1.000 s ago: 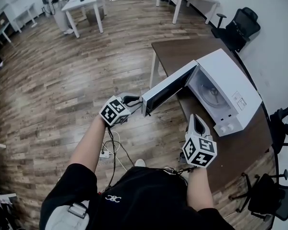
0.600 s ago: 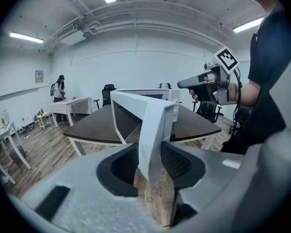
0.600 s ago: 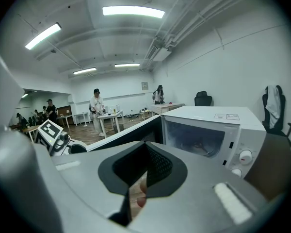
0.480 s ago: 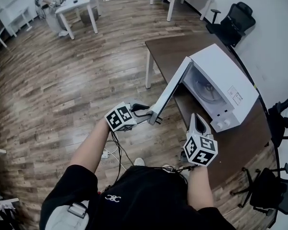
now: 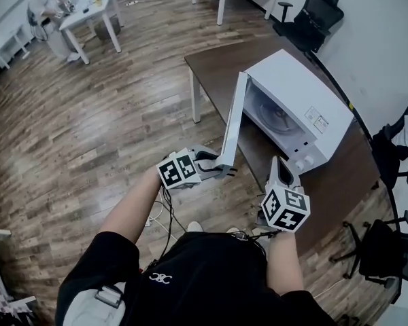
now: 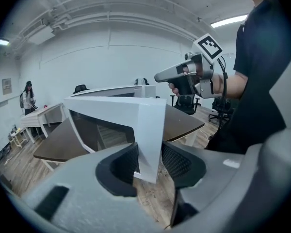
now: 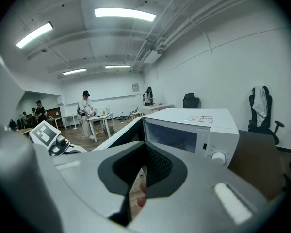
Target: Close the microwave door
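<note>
The white microwave (image 5: 292, 90) stands on a brown table (image 5: 340, 189), its door (image 5: 232, 124) swung out about halfway. My left gripper (image 5: 221, 167) is at the door's free edge. In the left gripper view the door's corner (image 6: 150, 130) sits between the jaws of that gripper (image 6: 148, 161), which are opening, with a gap beside the right pad. My right gripper (image 5: 280, 170) hovers in front of the microwave's control panel, touching nothing. Its jaws (image 7: 143, 152) look shut and empty. The right gripper view shows the microwave (image 7: 194, 130) just ahead.
Black office chairs stand behind the table (image 5: 309, 15) and at its right (image 5: 387, 250). White tables (image 5: 88, 12) with a seated person (image 5: 44, 5) are far across the wooden floor. A cable (image 5: 160, 216) lies on the floor by my feet.
The door has swung from wide open toward the microwave. My left gripper travelled right with its edge and its jaws have loosened. The right gripper shifted slightly.
</note>
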### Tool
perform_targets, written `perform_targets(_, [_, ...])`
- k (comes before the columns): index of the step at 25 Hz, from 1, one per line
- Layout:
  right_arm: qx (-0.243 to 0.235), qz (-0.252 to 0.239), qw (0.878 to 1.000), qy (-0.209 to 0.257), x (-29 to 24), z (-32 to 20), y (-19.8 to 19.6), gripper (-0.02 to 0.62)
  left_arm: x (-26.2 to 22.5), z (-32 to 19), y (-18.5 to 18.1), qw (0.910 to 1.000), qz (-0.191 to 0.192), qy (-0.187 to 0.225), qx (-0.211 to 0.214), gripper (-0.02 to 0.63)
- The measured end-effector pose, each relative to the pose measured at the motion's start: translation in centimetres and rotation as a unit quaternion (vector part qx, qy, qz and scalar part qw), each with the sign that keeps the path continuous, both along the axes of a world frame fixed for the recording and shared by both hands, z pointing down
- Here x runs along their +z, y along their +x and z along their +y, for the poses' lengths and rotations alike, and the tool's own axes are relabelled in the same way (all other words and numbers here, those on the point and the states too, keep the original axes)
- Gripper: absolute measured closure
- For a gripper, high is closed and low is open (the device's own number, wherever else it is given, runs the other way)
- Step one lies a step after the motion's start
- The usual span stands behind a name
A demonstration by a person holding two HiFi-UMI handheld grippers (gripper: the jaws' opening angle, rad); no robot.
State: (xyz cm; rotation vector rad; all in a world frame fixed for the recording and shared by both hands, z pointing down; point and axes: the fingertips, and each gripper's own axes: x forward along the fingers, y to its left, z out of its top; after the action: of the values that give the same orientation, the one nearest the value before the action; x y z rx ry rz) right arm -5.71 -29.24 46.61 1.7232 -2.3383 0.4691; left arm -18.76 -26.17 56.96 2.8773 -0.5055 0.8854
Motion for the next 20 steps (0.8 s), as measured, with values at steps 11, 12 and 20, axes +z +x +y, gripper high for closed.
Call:
perform_targets(11, [0.05,-0.004,0.999,-0.003,0.0,1.4,6.7,0.593,-0.2,0.0,6.8,0.9984,-0.006,-0.04,0.038,0.453])
perform_targets(12, [0.054,-0.004,0.999,-0.003,0.1,1.5,7.2,0.594,-0.2,-0.1,7.4,0.9984,-0.003,-0.041,0.038,0.453])
perform_targets(20, [0.076,-0.009,0.997,-0.003,0.4,1.9,11.0,0.594,0.0,-1.1,11.2,0.9986,0.006,-0.039,0.035,0.453])
